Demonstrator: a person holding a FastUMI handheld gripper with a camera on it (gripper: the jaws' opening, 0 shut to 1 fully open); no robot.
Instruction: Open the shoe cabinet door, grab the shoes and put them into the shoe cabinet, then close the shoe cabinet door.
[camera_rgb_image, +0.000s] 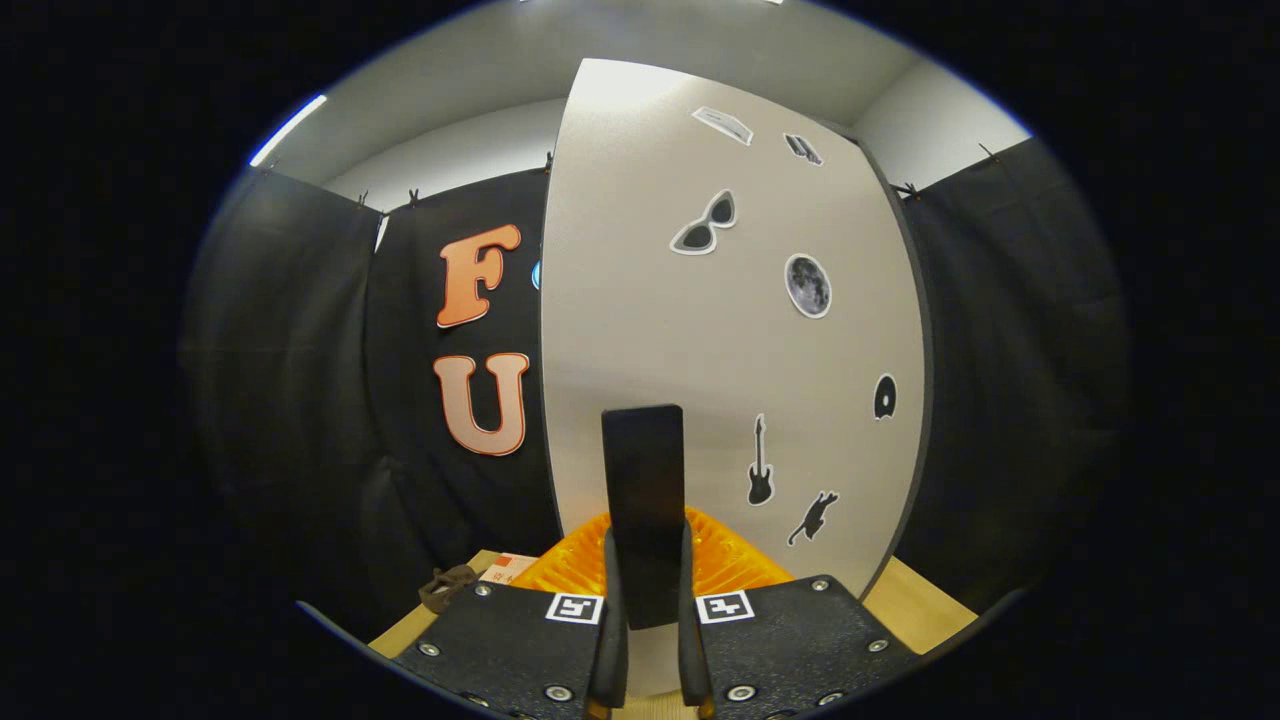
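While the gripper (652, 560) clamps the door's dark handle (645, 500), the shoe cabinet door (730, 330) stands just ahead, seemingly mid-swing. Whether shoes are already inside is hidden; an orange object (720, 560) sits beyond the fingers on the counter (915, 605).

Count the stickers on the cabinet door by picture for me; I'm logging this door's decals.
With the gripper shut on the door handle, the door shows:
Sunglasses: 1
Moon: 1
Guitar: 1
Cat: 1
Unclear shapes: 3
Total: 7
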